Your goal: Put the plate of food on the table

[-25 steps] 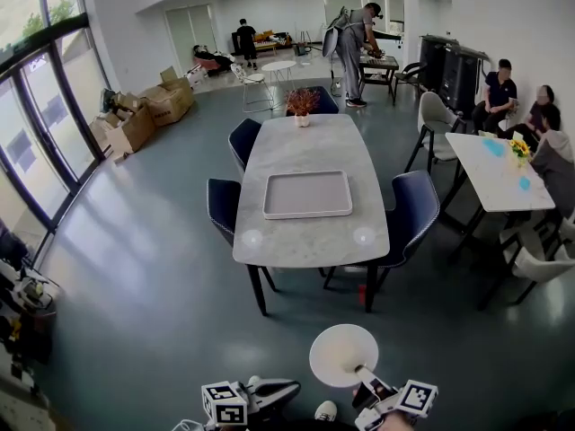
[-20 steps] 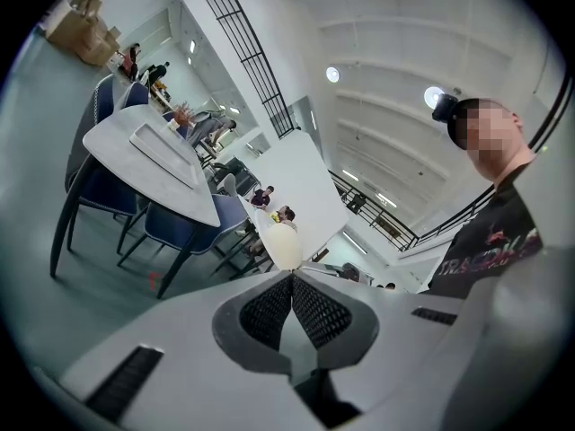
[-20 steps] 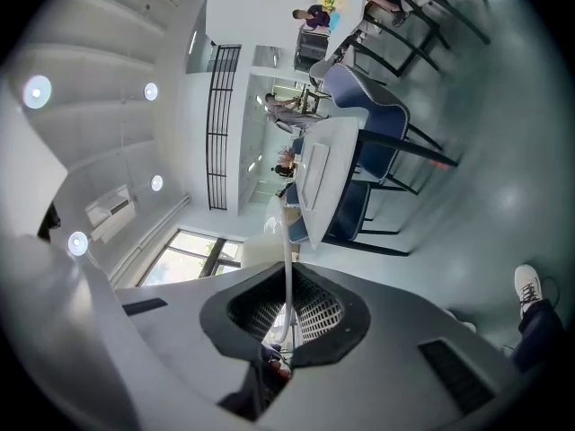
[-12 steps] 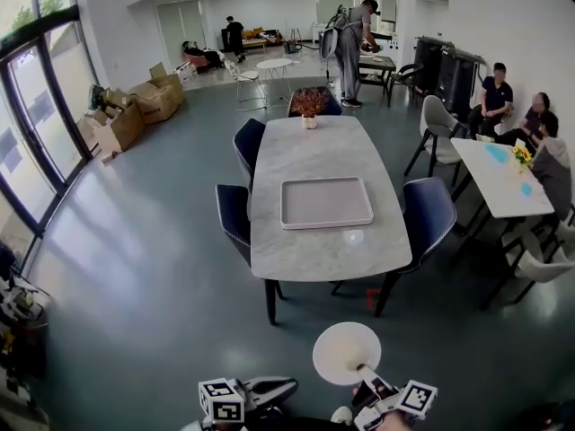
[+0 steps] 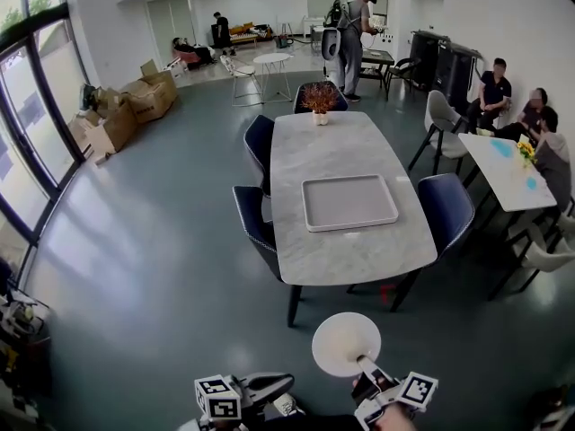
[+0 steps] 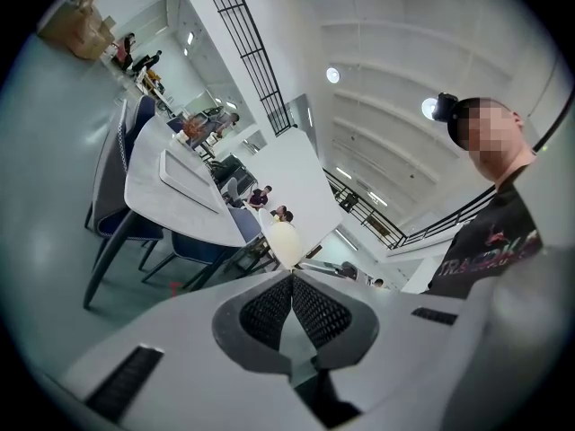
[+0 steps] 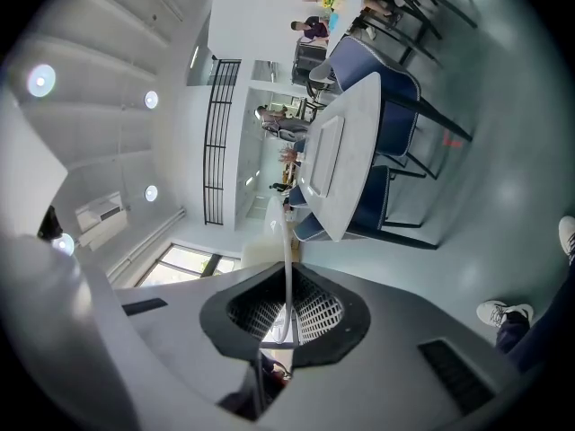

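A white round plate (image 5: 345,343) hangs in front of me above the grey floor, its top bare white. My right gripper (image 5: 363,363) is shut on its near rim; in the right gripper view the plate (image 7: 287,257) stands edge-on between the pads (image 7: 310,317). My left gripper (image 5: 289,381) is beside it on the left, shut with nothing in it, its jaws meeting (image 6: 292,279) with the plate (image 6: 284,243) beyond. Ahead stands the long marble table (image 5: 346,241) with an empty grey tray (image 5: 349,202) on it.
Dark blue chairs (image 5: 254,218) flank the table, one at its right (image 5: 446,206). A flower vase (image 5: 320,101) sits at its far end. Seated people and a white table (image 5: 508,173) are at the right. Cardboard boxes (image 5: 117,115) lie at the left wall.
The table has come nearer and shifted right in the head view. Both grippers and the plate keep their places at the bottom of the view.
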Motion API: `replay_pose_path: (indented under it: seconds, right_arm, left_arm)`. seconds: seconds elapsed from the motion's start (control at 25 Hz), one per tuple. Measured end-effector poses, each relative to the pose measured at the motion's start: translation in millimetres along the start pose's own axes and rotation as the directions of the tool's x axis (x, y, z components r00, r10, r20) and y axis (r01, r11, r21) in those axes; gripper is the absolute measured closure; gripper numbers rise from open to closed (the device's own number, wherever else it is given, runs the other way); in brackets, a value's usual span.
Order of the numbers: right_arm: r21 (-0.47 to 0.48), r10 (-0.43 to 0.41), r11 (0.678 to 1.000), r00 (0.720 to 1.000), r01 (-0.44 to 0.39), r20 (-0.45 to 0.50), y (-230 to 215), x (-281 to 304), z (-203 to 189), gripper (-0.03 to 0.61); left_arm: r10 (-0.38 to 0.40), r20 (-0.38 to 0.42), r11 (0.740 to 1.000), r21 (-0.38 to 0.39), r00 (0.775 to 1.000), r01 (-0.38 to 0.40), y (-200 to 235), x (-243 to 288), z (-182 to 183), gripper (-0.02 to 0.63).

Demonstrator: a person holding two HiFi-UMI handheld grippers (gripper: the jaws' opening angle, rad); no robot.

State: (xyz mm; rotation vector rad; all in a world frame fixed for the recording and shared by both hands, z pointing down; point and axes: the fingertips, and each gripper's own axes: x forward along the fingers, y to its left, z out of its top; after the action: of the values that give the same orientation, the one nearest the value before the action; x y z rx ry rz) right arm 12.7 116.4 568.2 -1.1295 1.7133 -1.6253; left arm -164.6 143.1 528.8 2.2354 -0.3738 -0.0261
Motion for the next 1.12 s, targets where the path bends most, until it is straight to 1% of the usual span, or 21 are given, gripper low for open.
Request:
replay_pose_path:
  seconds: [0.16,0.28,0.44,0.56,0.76,0.88,1.0,1.12]
  right_arm:
    - [0.012,0.002,1.000,1.000,-0.002,0.008,12,24,-23,0.555]
    - [0.006,-0.023,1.000,1.000,0.023,0.011,13,34,-35,0.555]
    - [-0.015,-0.042,0.999,0.999,0.042,-0.018,19,47,-47,0.555]
    - [0.001,-0.053,0.999,0.998,0.053,-0.029,23,59,-50,0.555]
    - [0.004,-0.055,0.998,0.997,0.055,-0.051,19,84,-40,0.555]
    - [-0.005,-0.041,0.999,0.997,0.041,-0.066,18,102,-28,0.555]
    - [0.002,-0.028,1.000,0.997,0.028,-0.075,19,121,-12,0.555]
    - [0.012,-0.036,0.999,0.996,0.037,-0.080,17,135,11,0.555]
  left_arm:
    - [-0.001,0.005,1.000,-0.001,1.000,0.001,17,-32,8,0.606]
    - [-0.005,0.002,1.000,0.000,1.000,0.005,22,-45,14,0.606]
    - [-0.012,0.039,1.000,0.001,0.999,0.012,27,-61,23,0.606]
    - [0.002,0.063,1.000,-0.027,0.998,0.000,32,-68,25,0.606]
    - [0.042,0.089,0.998,-0.042,0.995,-0.039,46,-75,29,0.606]
    - [0.068,0.097,0.997,-0.034,0.993,-0.065,56,-74,37,0.606]
    - [0.085,0.098,0.996,-0.026,0.992,-0.083,64,-61,57,0.606]
    - [0.078,0.106,0.997,-0.028,0.991,-0.075,73,-40,73,0.606]
